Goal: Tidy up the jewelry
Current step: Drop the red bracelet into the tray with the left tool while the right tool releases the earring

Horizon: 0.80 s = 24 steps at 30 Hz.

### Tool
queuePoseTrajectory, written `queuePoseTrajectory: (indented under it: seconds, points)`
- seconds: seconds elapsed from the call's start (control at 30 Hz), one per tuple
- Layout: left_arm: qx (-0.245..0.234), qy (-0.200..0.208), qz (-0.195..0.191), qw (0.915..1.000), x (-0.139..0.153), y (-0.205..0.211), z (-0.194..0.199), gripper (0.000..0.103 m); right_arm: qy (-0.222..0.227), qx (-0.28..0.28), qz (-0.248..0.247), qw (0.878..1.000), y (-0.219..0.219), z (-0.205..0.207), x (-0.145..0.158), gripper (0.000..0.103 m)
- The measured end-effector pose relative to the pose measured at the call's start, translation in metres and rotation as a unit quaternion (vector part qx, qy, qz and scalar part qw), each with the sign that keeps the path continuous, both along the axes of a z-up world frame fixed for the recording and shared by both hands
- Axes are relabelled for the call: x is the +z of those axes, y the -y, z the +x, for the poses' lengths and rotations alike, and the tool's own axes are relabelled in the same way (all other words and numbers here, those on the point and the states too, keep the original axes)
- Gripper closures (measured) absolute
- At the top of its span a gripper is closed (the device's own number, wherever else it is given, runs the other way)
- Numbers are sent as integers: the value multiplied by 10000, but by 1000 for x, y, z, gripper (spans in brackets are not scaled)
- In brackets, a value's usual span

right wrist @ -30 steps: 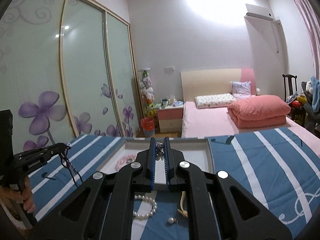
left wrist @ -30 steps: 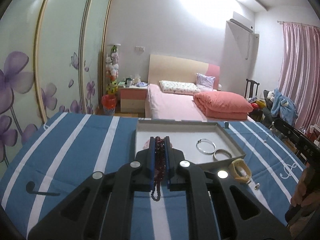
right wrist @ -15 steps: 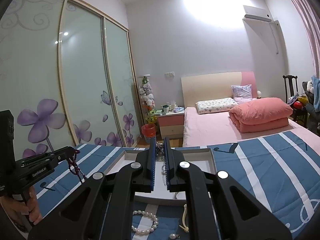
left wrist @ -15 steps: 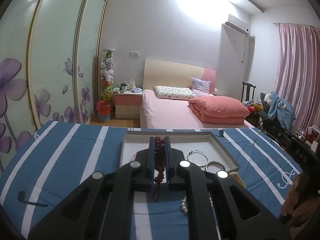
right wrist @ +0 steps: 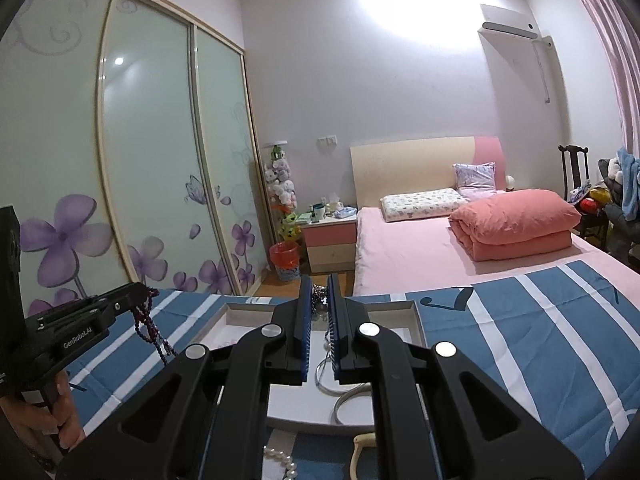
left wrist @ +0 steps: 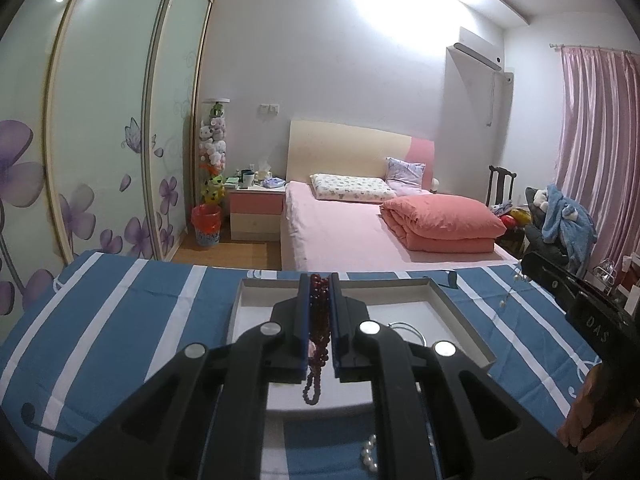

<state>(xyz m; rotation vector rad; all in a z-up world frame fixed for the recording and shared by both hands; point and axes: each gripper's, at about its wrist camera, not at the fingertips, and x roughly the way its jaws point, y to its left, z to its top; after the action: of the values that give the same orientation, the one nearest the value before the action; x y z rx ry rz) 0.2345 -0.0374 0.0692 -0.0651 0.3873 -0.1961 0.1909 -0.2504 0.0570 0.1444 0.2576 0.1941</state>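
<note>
Left wrist view showed the left gripper [left wrist: 319, 280] pinching a dark red bead strand [left wrist: 316, 344] that dangled at lower centre over the white tray [left wrist: 460, 312] on the striped counter [left wrist: 120, 320]. Right wrist view showed the right gripper [right wrist: 319, 282] pinching a silvery chain [right wrist: 319, 300] above the tray; a pearl strand [right wrist: 280, 460] lay at the bottom edge.

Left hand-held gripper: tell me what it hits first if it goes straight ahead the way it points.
The left hand-held gripper, shut on the dark red bead string, points level over the white tray. Its line seems to clear the tray's far wall and run on toward the pink bed; depth is hard to judge.
</note>
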Motion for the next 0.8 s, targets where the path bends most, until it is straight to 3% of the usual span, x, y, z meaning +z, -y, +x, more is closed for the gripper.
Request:
queuePoseTrajectory:
  seconds: [0.7,0.77,0.8]
  points:
    - [-51,-389,48,9992,-43,8,75,93,-934,88,38,9956,-7,63,-45,94]
    - [-36,-439,66,9990,-47,7,78,93,-1018,86,28,9948,-8,64,-48,92]
    - [-24,-454,76,9989,-48,8,78,93,-1058,110,37,9943,-9,64,-49,85]
